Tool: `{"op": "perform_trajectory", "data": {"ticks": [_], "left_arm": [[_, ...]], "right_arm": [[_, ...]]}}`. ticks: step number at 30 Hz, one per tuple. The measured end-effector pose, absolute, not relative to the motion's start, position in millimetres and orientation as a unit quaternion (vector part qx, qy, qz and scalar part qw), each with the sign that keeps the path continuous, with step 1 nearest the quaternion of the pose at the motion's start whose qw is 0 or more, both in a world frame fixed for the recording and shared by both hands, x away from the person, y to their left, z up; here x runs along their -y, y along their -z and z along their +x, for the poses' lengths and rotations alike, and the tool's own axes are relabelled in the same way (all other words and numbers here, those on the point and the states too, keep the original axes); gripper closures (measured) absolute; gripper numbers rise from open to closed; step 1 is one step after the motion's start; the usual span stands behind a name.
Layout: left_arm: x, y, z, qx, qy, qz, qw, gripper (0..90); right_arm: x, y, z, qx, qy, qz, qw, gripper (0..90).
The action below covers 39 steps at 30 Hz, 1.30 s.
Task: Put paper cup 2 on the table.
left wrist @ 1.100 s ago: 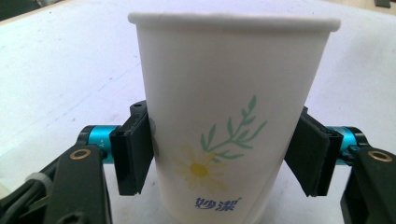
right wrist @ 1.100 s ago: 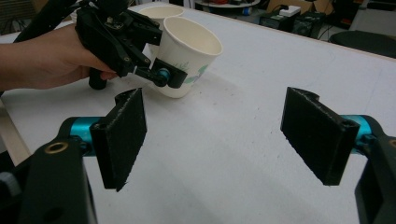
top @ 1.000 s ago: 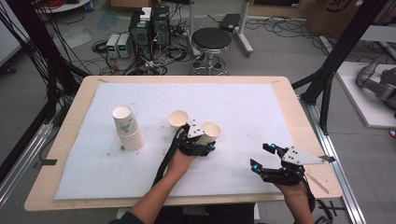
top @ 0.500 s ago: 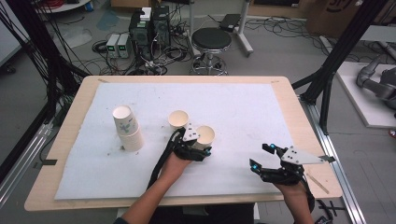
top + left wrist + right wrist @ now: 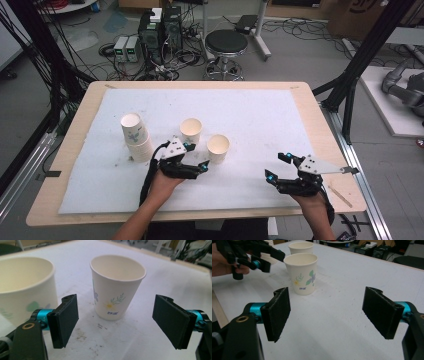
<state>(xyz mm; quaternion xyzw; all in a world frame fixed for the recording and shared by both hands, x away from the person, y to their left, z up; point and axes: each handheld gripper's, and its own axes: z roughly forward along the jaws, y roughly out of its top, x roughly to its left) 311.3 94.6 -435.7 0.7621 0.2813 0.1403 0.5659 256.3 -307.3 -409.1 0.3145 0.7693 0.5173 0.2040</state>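
Robotics lab or workshop. Evidence: wooden table [image 5: 320,125] under white padding, framed by black metal struts [image 5: 360,60]; beyond the jaws, bare concrete floor [image 5: 300,55] with tangled cables [image 5: 190,52], 2 computer towers [image 5: 162,30], 1 black stool [image 5: 226,45], cardboard box [image 5: 357,15].

On the surface [image 5: 280,115], a stack of cups [image 5: 136,137] stands at the left, two single cups [image 5: 191,130] [image 5: 218,147] stand apart to its right, the left claw [image 5: 196,156] just before them and the right claw [image 5: 278,166] well off right.
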Motion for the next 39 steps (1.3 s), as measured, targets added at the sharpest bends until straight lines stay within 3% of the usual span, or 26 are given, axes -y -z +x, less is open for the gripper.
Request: {"op": "perform_trajectory", "data": {"ticks": [7,19,39], "left_arm": [[-129,423,297,-0.278,-0.174,0.72,0.612,16.1],[-163,426,277,-0.269,-0.175,0.711,0.625,16.0],[-172,427,276,-0.281,-0.188,0.706,0.622,17.1]], "right_arm": [[303,407,256,-0.767,-0.516,0.312,0.219,22.8],[303,402,249,-0.761,-0.503,0.329,0.243,21.8],[302,405,249,-0.764,-0.5,0.328,0.242,21.8]]}}
